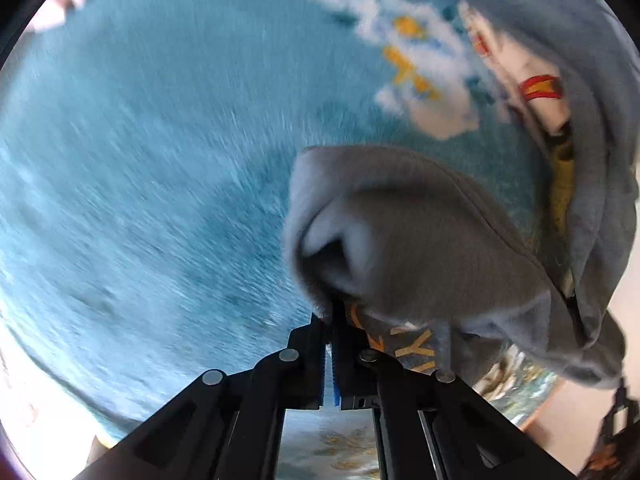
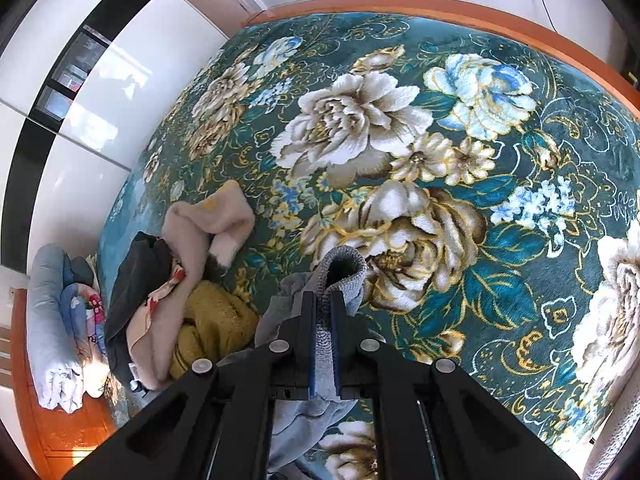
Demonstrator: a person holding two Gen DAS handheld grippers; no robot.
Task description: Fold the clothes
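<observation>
Grey sweatshirt held up off the bed in both hand-held grippers
Left wrist view: left hand-held gripper [image 1: 329, 322] clamped on a hem of the grey sweatshirt [image 1: 420, 240]; it droops thick and limp, fleecy, likely light. Right wrist view: right hand-held gripper [image 2: 322, 300] clamped on its ribbed cuff [image 2: 344, 268] above the floral bedspread [image 2: 460, 168], unfolded clothes pile [image 2: 180, 292] nearby; seams and ribbing look like the firmest holds

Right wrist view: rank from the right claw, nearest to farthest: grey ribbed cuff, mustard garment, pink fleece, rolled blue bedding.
1. Grey ribbed cuff: clamped in the right claw, dead centre.
2. Mustard garment: just left of the claw, on the floral blanket.
3. Pink fleece: farther up-left, atop the pile.
4. Rolled blue bedding: far left, past the blanket's edge.
</observation>
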